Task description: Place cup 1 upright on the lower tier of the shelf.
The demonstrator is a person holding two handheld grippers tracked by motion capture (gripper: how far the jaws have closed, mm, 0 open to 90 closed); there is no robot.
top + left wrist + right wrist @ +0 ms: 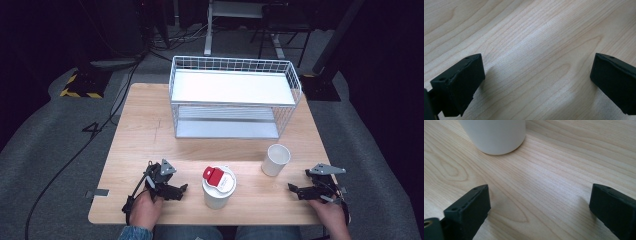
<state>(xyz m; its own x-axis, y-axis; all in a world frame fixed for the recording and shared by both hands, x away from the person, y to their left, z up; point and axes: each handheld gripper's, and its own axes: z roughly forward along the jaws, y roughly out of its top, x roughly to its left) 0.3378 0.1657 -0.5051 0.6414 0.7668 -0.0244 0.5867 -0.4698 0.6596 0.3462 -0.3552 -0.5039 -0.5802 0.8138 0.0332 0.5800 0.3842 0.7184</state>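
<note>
Both grippers rest low on the near edge of the table [150, 135], one at each side, nothing held.

Left gripper [181, 189]: jaws spread wide, bare wood grain between them in the left gripper view. Points toward the lidded cup [218, 187], which stands just beside its jaw tips, toward the table's middle.

Right gripper [295, 189]: jaws also spread, empty. In the right gripper view the base of the open paper cup [495, 135] stands ahead of the jaws and off toward the left one, apart from both. In the high view that cup [275, 160] sits a little farther back on the table than the gripper and toward the middle.

Key relation: each cup has its own nearer hand. The lidded cup is nearest the left gripper, almost in line with its jaws; the open cup is nearer the right gripper but off its line, so I judge that the right hand would need to swing inward and forward to bracket it.

Appearance: both cups white, upright, long axis vertical. The lidded one carries a white lid with a red flip tab on top; the other is open-mouthed, looks empty, tapering slightly to the base.

Behind both, well apart: a white wire rack [235, 97] with two shelves, unloaded.
</note>
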